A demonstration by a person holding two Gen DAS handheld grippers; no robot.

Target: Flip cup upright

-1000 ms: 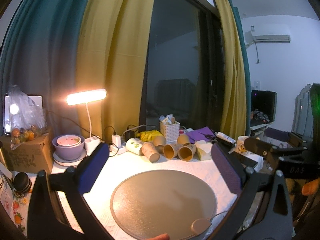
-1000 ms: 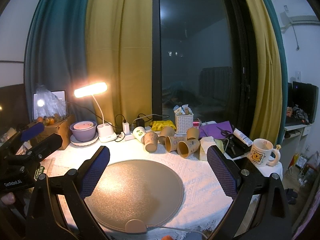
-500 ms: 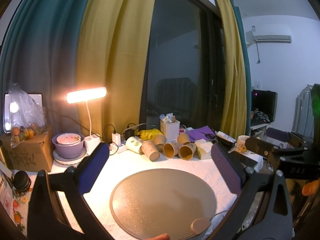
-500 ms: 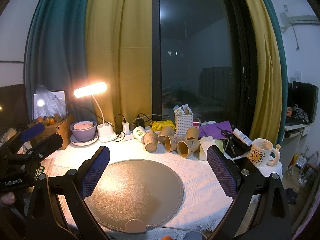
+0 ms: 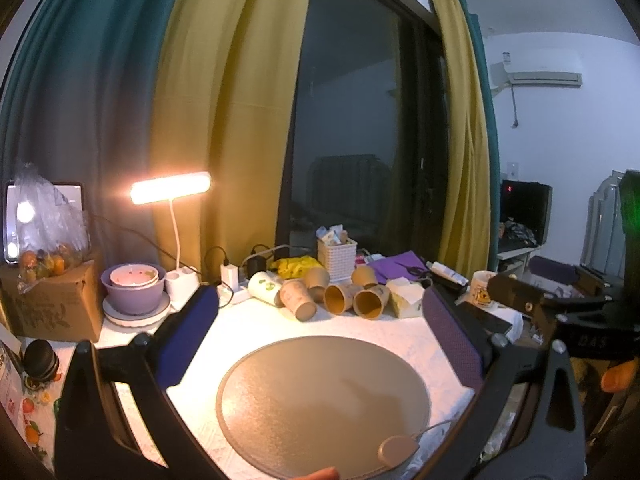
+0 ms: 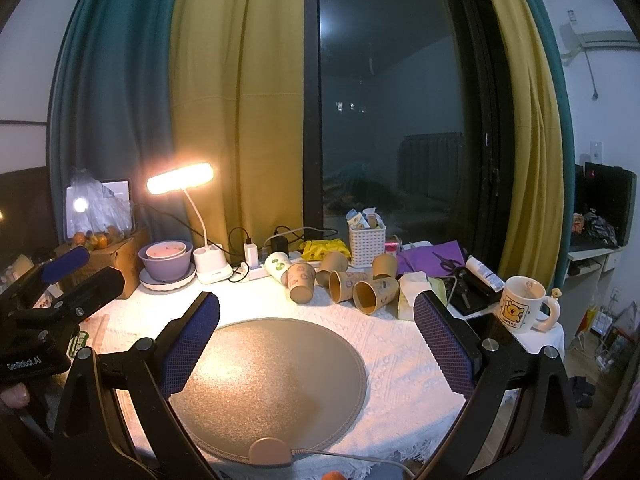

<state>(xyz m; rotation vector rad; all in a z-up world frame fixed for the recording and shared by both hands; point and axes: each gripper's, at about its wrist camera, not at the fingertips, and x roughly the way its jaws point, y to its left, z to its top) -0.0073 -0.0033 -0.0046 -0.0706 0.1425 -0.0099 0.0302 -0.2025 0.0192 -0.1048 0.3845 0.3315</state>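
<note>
2 wrist views face the window — sharing the round mat [image 5: 324, 400] [image 6: 276, 384].

Your left gripper [image 5: 320, 312] seems to sit a touch lower toward the round mat [image 5: 324, 400]; the shift is barely readable.

Five brown paper cups [image 6: 374, 296], one white cup [image 6: 277, 265], one mug [image 6: 522, 304], one lamp [image 6: 180, 178], one round mat [image 6: 276, 384].
</note>
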